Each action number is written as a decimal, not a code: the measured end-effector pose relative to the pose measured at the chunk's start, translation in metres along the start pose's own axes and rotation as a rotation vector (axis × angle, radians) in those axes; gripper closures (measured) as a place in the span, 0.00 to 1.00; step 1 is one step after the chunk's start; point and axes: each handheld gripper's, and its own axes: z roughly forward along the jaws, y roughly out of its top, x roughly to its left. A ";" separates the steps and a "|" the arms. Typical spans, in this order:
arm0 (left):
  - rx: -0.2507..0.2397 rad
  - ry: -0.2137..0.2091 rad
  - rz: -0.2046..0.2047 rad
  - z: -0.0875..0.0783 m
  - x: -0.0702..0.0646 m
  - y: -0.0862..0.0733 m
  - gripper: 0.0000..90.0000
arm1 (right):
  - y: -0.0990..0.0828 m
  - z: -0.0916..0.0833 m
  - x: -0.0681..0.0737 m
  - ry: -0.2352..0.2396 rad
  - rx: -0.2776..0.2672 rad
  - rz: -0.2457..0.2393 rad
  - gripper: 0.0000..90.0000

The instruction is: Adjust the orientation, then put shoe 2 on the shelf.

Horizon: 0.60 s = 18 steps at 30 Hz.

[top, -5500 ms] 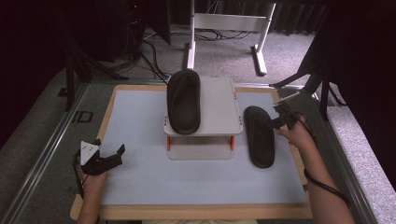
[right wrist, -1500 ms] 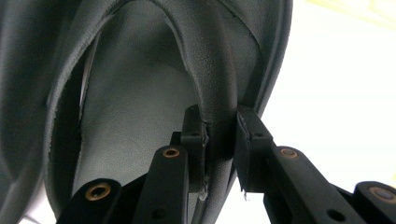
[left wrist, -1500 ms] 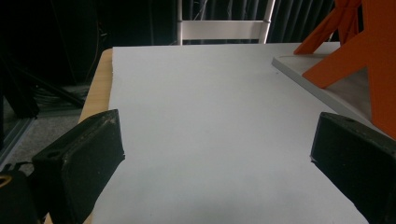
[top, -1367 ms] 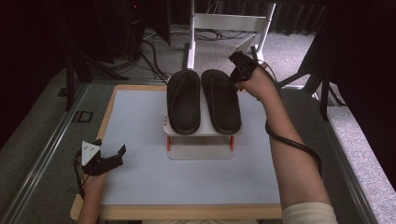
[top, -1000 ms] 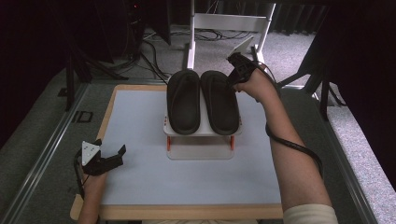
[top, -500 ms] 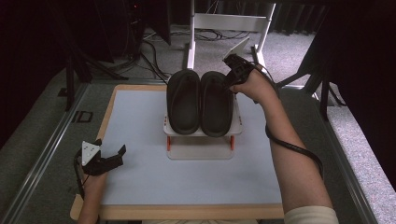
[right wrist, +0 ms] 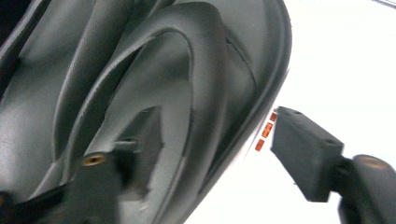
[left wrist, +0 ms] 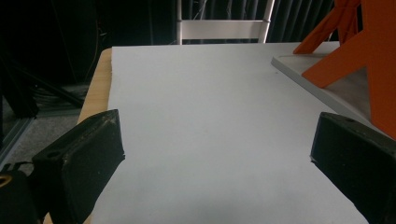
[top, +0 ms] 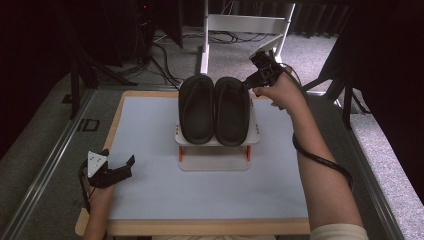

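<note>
Two black slippers lie side by side on a small white rack (top: 252,136) with orange legs, the left slipper (top: 196,107) touching the right slipper (top: 231,111). My right gripper (top: 249,83) is at the far end of the right slipper (right wrist: 140,70). Its jaws have just been opening, and my right gripper (right wrist: 215,126) now straddles the slipper's rim: one jaw rests inside the slipper, the other stands clear outside it. My left gripper (top: 120,156) rests on the table near the front left corner. In its own view my left gripper (left wrist: 217,135) stands open with nothing in it.
The rack stands mid-table on a pale blue mat (top: 200,195), its orange leg (left wrist: 359,46) and base at the right of the left gripper view. A white chair frame (top: 245,24) and cables sit on the floor behind. The table's wooden edge (top: 95,227) runs along the front.
The right slipper went from the table's right side onto the rack and slid left against the other slipper. The right gripper's jaws have spread apart. The left gripper has stayed put.
</note>
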 end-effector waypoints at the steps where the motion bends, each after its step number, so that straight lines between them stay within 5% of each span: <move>1: 0.000 0.001 -0.001 0.000 0.000 0.000 0.02 | -0.002 -0.001 -0.002 0.007 -0.007 0.003 0.32; 11: 0.002 0.002 -0.003 0.000 0.000 0.000 0.02 | -0.020 -0.013 -0.021 0.079 -0.101 0.000 0.17; 18: 0.000 0.000 -0.001 0.000 0.000 0.000 0.02 | -0.038 -0.014 -0.035 0.043 -0.195 -0.024 0.16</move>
